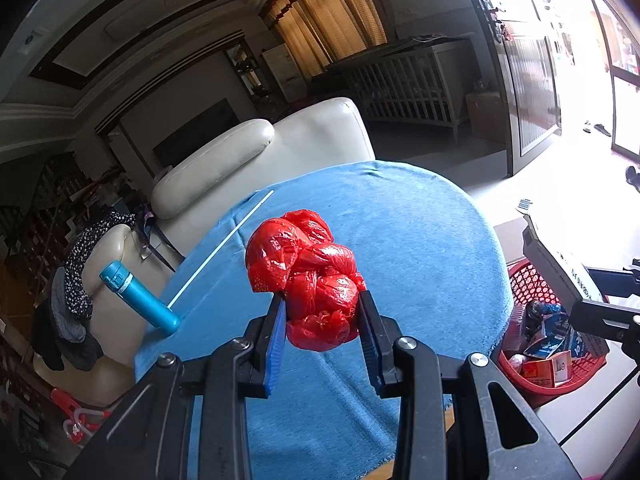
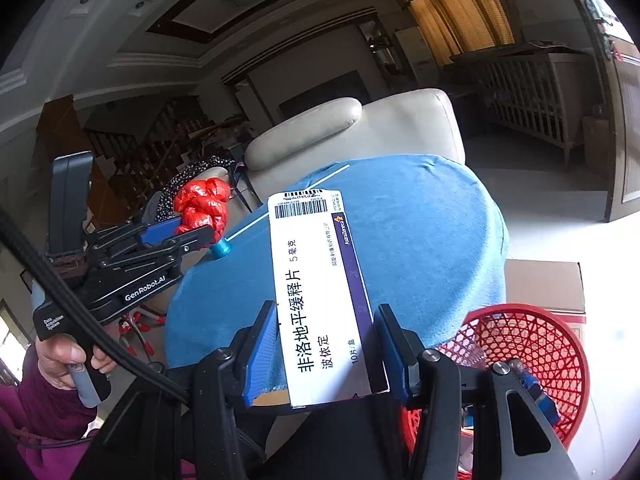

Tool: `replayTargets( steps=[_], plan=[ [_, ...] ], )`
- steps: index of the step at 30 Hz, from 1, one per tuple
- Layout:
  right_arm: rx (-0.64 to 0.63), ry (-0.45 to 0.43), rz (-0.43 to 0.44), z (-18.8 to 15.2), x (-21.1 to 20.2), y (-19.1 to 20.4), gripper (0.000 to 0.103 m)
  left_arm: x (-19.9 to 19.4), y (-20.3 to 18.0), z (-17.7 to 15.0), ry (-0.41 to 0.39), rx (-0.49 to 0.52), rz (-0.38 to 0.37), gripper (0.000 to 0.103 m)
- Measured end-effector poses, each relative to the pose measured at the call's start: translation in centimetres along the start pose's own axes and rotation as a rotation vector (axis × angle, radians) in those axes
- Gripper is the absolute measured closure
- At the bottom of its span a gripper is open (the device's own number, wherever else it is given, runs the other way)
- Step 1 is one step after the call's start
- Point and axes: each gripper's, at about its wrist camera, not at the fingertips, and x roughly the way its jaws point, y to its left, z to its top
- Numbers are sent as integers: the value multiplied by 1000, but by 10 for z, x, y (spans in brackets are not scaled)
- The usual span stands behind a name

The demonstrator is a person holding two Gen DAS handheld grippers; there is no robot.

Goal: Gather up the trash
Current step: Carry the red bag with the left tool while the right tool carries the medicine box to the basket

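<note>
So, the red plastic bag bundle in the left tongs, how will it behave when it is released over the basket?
The red plastic bag bundle looks crumpled and glossy, so it is probably soft, very light and a little slippery. The left tongs dent its sides, so it likely springs back once released. Over the red basket it may drift rather than drop straight.

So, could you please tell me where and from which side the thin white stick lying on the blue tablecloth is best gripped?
Grip the thin white stick near its middle, coming from above with the jaws straddling it crosswise. It lies flat on the blue tablecloth, long and narrow, so only its width fits between pads.
</note>
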Motion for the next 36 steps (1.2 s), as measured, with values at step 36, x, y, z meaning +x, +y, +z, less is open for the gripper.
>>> replayTargets(
  steps=[36],
  plan=[
    [70, -37, -74, -14, -39, -36, 51, 0, -58, 9, 0, 82, -112, 67]
  ],
)
